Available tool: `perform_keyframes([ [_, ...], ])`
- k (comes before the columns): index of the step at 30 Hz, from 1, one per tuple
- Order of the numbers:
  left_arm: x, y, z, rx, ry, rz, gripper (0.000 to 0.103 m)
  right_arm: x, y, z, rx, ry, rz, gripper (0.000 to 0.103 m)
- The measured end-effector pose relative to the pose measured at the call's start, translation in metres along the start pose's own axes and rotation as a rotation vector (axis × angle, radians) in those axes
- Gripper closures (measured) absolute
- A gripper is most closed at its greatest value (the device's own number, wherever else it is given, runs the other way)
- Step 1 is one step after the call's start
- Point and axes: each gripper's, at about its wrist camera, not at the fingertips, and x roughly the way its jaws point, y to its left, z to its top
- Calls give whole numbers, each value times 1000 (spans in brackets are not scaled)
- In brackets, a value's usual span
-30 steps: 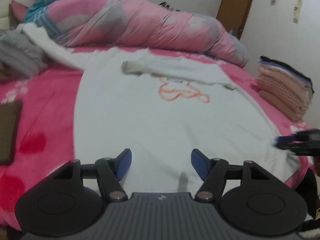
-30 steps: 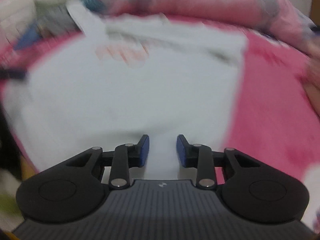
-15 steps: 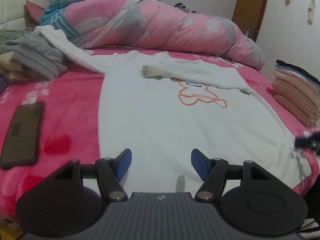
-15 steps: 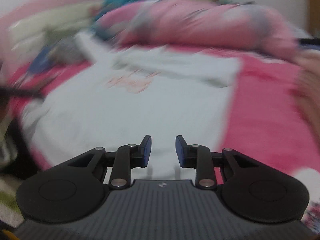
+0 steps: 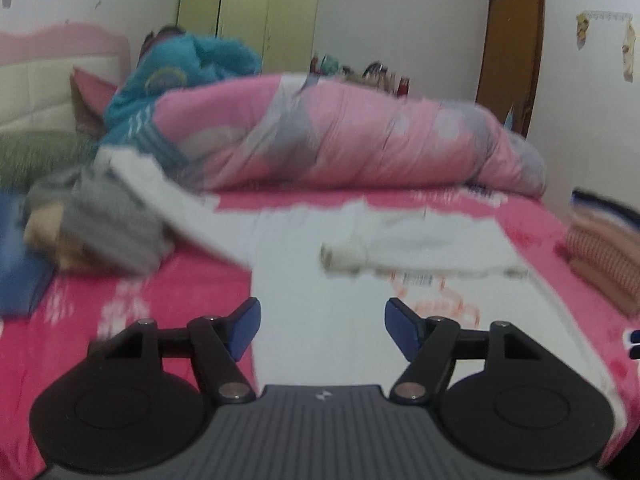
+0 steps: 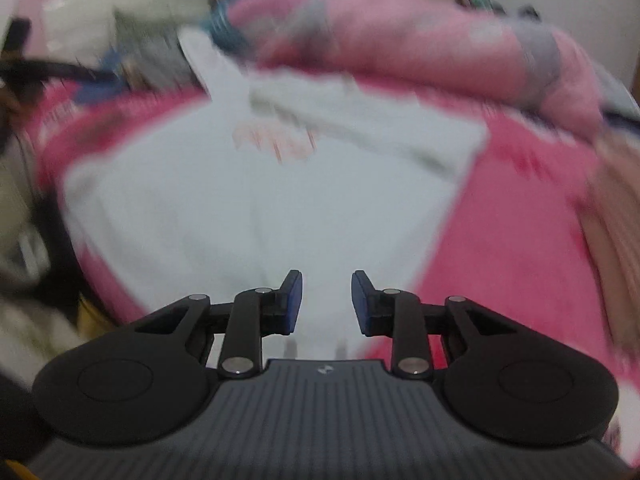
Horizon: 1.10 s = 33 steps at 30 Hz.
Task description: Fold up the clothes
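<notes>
Both tools have lifted off the shirt [image 5: 320, 292], which now lies spread flat on the bed [image 5: 120, 304] just ahead of and below them. The left tool [image 5: 322, 330] is empty, its jaws opening wider. The right tool [image 6: 326, 304] stands narrowly parted, cloth behind the gap but nothing pinched (blur hides fine detail). Beyond, one sleeve [image 5: 400, 248] lies folded across the chest; farther off sits the quilt [image 5: 340, 132]. That fold looks done; the other sleeve probably comes next.

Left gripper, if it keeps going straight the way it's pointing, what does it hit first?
Most likely the white shirt spread on the bed; the left gripper, jaws opening with nothing between them, angles down toward it. Blur makes depth uncertain.
</notes>
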Motion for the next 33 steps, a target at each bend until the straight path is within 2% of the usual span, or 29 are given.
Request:
perform_keyframes([
  [4,30,0,28,-39,-26,-54,23,23,3,59,-79,-108,58,72],
  [7,73,2,38,-69,-19,-60,22,56,11,101,-177,-173,46,61],
  [11,141,15,40,-192,14,-58,22,123,29,144,-272,-190,37,60],
  [13,171,23,34,-257,24,-31,22,164,39,162,-312,-181,35,60],
  [15,195,32,22,-309,33,8,22,214,52,174,-352,-142,37,60],
  [17,212,41,7,-345,46,10,23,255,66,181,-383,-105,60,60],
  [21,231,57,-17,-379,51,-3,23,332,93,181,-506,-67,39,60],
  [22,232,60,-22,-385,39,-11,23,345,97,180,-526,-64,25,60],
  [26,236,66,-34,-372,34,-36,23,388,98,176,-554,-10,54,60],
  [28,237,67,-36,-376,28,-55,22,390,85,183,-463,-8,71,63],
  [30,235,68,-38,-388,18,-83,22,388,70,192,-352,-12,90,92],
  [33,232,69,-40,-395,10,-98,22,382,44,206,-173,-29,127,96],
])
